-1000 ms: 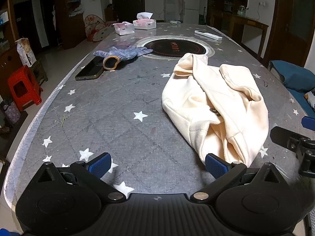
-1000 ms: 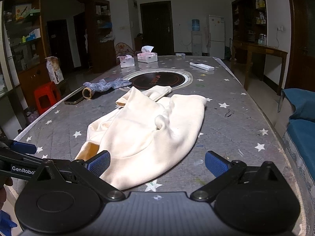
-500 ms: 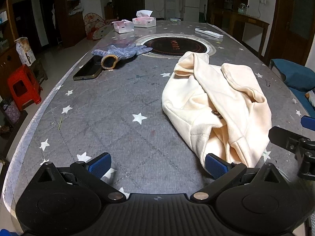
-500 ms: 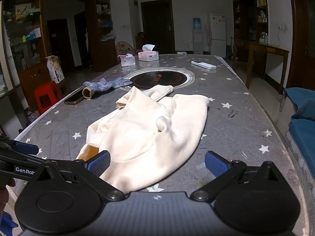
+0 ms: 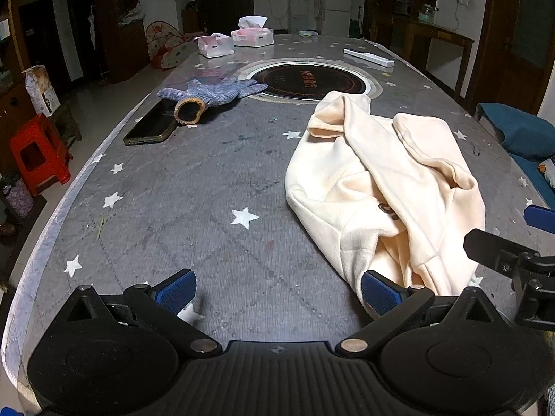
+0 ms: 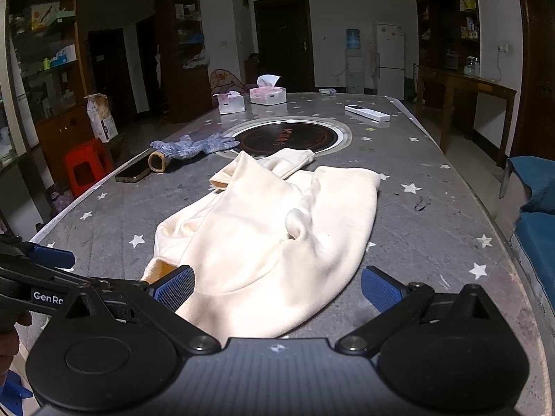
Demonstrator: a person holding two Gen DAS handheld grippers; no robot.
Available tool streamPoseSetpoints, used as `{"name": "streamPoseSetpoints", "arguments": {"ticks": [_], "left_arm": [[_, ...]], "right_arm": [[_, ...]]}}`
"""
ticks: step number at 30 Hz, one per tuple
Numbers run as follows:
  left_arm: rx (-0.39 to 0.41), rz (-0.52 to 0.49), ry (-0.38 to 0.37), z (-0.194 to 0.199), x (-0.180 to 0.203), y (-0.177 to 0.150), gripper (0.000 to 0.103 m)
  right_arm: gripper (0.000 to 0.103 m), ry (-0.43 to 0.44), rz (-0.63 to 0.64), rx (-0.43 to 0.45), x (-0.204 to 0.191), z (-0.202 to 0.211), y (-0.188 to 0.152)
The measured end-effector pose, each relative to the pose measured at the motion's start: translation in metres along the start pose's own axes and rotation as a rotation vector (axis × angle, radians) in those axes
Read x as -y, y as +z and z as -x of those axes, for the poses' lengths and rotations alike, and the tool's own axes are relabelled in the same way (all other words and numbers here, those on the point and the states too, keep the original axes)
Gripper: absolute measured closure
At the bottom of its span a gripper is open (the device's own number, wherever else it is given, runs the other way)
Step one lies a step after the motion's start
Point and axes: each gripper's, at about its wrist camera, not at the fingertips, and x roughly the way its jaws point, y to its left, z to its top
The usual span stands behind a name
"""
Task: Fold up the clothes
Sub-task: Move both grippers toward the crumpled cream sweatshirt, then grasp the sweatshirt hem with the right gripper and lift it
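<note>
A cream sweatshirt [image 5: 378, 180] lies crumpled on the grey star-patterned table [image 5: 194, 187]; it also shows in the right wrist view [image 6: 270, 239], with a sleeve folded across its top. My left gripper [image 5: 277, 293] is open and empty, low over the table; its right fingertip is at the garment's near hem. My right gripper [image 6: 277, 287] is open and empty, with the garment's near edge between its fingers. The right gripper shows at the right edge of the left wrist view [image 5: 520, 242]. The left gripper shows at the left edge of the right wrist view [image 6: 41, 270].
A blue knit glove [image 5: 211, 93] and a phone [image 5: 152, 126] lie at the left of the table. A round inset hob [image 5: 308, 81], two tissue boxes [image 5: 251, 34] and a white remote [image 5: 367, 57] lie farther back. Blue seating [image 6: 537, 215] stands at the right.
Both grippers have moved slightly forward over the table toward the garment's near edge. The garment has not moved and both grippers stay open.
</note>
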Motion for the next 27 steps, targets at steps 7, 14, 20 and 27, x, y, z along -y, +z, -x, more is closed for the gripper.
{"name": "streamPoseSetpoints", "arguments": {"ticks": [7,14,20,27], "left_arm": [[0.0,-0.003,-0.003,-0.005,0.0,0.005,0.0],[-0.001,0.0,-0.007,-0.009,0.0,0.01,0.0],[0.007,0.007,-0.008,-0.01,-0.002,0.017,0.0],[0.016,-0.006,-0.012,-0.016,-0.001,0.027,0.0]], "right_arm": [[0.0,0.007,0.009,-0.003,-0.003,-0.006,0.005],[0.0,0.021,0.019,-0.001,-0.005,-0.012,0.011],[0.0,0.019,0.006,0.004,-0.001,-0.016,0.015],[0.0,0.012,0.006,0.001,0.003,-0.027,0.026]]}}
